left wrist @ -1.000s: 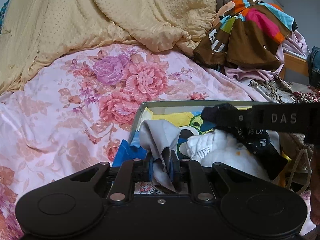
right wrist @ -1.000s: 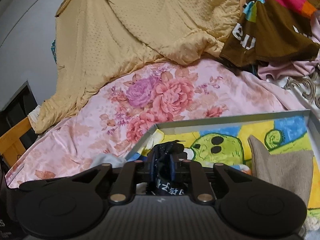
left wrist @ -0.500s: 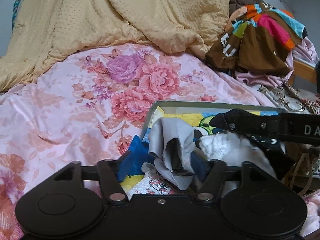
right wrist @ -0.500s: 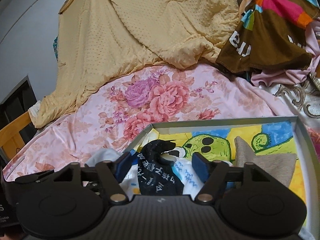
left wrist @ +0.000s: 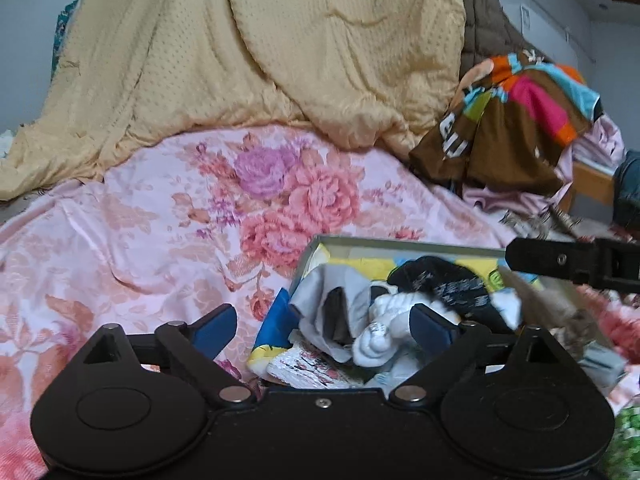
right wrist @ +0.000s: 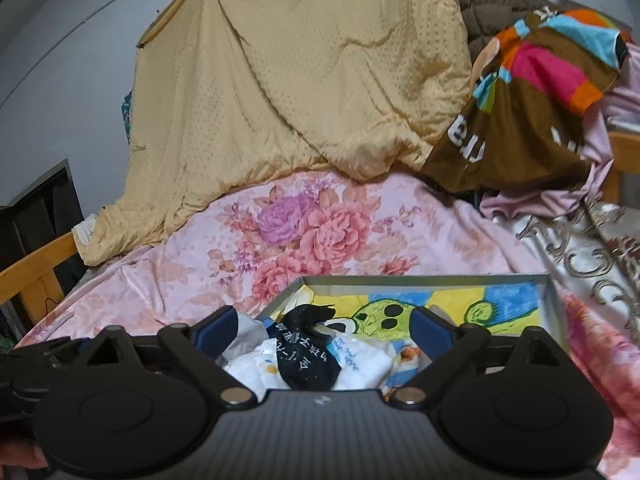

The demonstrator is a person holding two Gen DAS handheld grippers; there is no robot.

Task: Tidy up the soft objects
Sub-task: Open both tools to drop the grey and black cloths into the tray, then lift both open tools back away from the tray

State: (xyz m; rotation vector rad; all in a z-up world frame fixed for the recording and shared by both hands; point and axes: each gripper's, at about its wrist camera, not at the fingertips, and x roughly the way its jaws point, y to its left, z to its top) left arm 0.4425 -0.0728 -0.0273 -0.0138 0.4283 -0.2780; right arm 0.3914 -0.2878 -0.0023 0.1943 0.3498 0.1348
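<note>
floral bedding (left wrist: pixel 168 236) carries everything. left tongs (left wrist: pixel 322 322) gape wide above the box (left wrist: pixel 400 245), gripping nothing; right tongs (right wrist: pixel 324 326) gape likewise. both look parted to let socks drop: a grey sock (left wrist: pixel 320 300), white sock (left wrist: pixel 384 328) and black sock (right wrist: pixel 304 356) lie heaped in the near-left corner. white characters run along the black sock, too small to read. beyond, a yellow quilt (left wrist: pixel 280 60).

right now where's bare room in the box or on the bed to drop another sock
The box is free on its far right, on the green cartoon print behind the sock pile; the near left is crowded. The floral sheet lies bare left of the box, bordered by the yellow quilt. The clothes heap crowds the far right.
</note>
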